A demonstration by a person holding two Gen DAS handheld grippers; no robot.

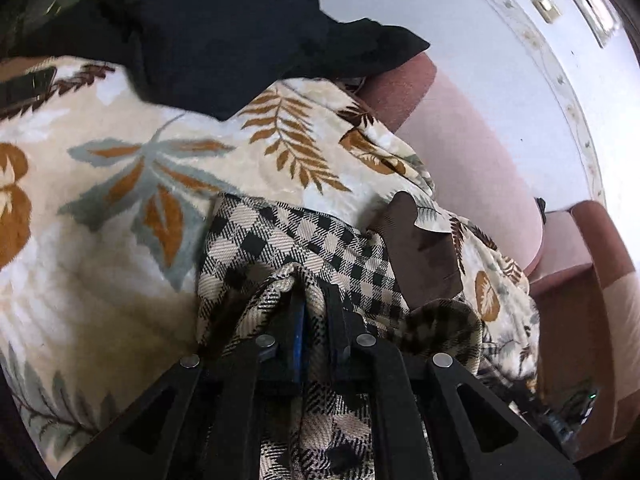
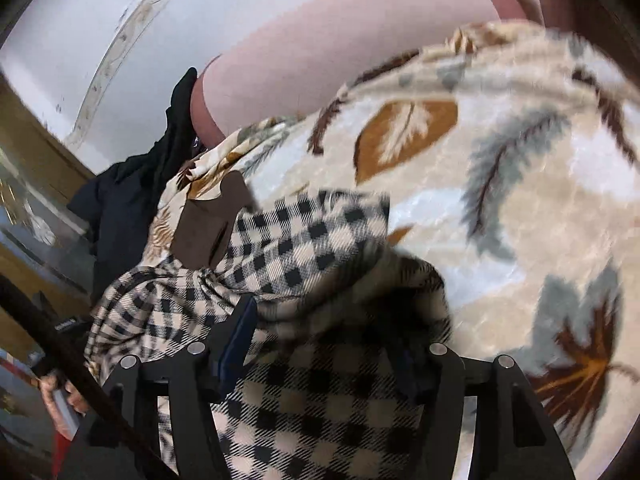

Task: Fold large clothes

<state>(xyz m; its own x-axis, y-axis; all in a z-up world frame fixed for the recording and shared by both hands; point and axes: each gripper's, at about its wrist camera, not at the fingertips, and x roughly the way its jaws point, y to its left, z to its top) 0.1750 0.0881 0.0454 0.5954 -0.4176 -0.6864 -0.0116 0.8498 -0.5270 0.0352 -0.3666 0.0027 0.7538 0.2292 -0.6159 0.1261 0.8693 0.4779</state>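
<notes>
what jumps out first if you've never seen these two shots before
The black-and-beige checked garment fills the bottom middle of both views, bunched between the left tool, which is closed on a fold of it. It lies on a cream leaf-print blanket draped over a pink sofa. A dark garment is heaped at the top left of the left view.

Left tongs (image 1: 316, 320): tips buried in checked cloth (image 1: 320, 240), grip point hidden. Right tongs (image 2: 328, 344): right finger lost under a blurred fold; could not tell how the jaws stood. Blanket (image 2: 520, 184) smeared by motion, cut by the frame. Black garment (image 1: 224, 40) ran off the top edge.
</notes>
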